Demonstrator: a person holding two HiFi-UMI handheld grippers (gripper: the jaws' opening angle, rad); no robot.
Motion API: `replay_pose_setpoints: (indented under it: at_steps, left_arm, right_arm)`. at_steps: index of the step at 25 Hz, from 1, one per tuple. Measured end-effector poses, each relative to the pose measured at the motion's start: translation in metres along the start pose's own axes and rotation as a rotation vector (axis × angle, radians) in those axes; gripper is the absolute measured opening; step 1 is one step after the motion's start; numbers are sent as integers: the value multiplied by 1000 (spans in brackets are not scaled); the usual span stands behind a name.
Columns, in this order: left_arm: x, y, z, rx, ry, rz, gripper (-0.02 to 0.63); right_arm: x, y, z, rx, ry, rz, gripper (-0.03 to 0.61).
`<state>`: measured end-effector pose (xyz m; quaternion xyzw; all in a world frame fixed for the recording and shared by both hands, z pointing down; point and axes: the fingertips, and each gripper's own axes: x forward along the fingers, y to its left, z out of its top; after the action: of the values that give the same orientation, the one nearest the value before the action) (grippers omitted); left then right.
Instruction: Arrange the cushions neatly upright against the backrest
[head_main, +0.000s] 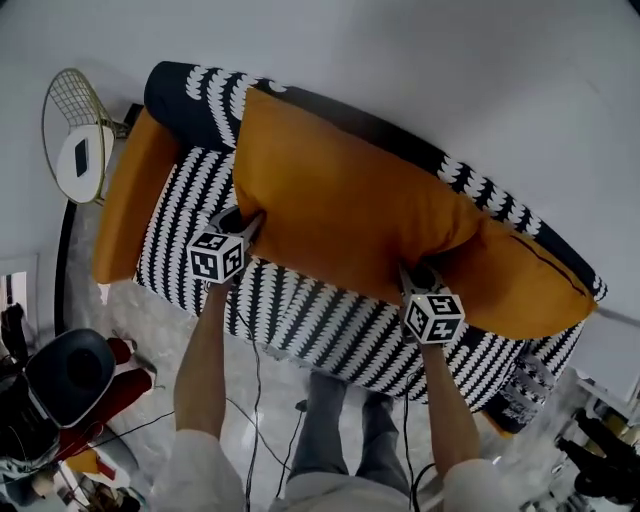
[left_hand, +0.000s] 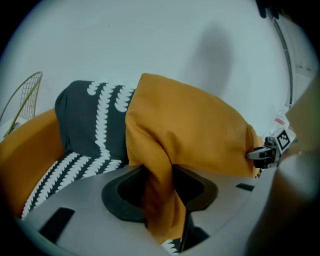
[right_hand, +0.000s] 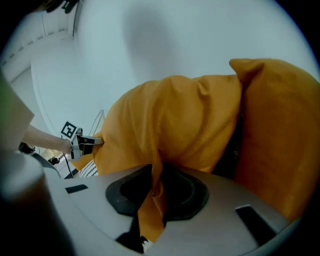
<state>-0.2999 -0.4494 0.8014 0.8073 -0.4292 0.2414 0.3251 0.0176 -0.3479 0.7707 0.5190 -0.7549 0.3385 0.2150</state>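
Cushions: 3 orange ones on the black-and-white sofa (head_main: 300, 310), none squared up yet.

Far left, off the sofa, a wire side table (head_main: 70, 110), not part of the job. Next, the left cushion (head_main: 130, 200) stands along the sofa's left arm, not against the backrest (head_main: 480, 185), so prob. still to be moved.

The left claw (head_main: 243, 225) is closed on a fold of fabric at the lower left corner of the mid cushion (head_main: 340, 200); the left gripper view shows the cloth running down between the jaws w/ both sides on it.

The mid cushion is the big one: top edge up by the backrest, body leaning back, bottom edge out over the seat.

The right claw (head_main: 415, 278) is nearly closed, pinching a thin fold at that cushion's lower right corner.

The right cushion (head_main: 520, 275) sits at the sofa's right end, touching the mid one, leaning on the backrest but tilted and slumped.

Progress, my read: roughly midway. The mid cushion is about in place but still gripped, needs release and prob. a tidy. The left cushion needs bringing to the backrest, the right one straightening.
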Motion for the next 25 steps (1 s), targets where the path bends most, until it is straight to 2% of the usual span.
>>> replay_pose_setpoints:
  at_steps: [3, 7, 12, 16, 20, 25]
  left_arm:
    - [25, 26, -18, -24, 27, 43, 183]
    - [40, 53, -23, -55, 15, 82, 212]
    - [37, 51, -31, -81, 68, 102, 275]
    - [17, 47, -33, -127, 17, 123, 288]
    - [-2, 24, -30, -61, -1, 123, 288]
    - [-39, -24, -1, -9, -78, 98, 287]
  right_arm:
    - [27, -2, -19, -14, 41, -34, 117]
    - [50, 0, -22, -59, 45, -61, 182]
    - [44, -3, -29, -61, 46, -103, 240]
    - [33, 0, -32, -43, 38, -85, 286]
    - [11, 5, -35, -37, 22, -84, 291]
    - [-30, 24, -25, -83, -3, -58, 291]
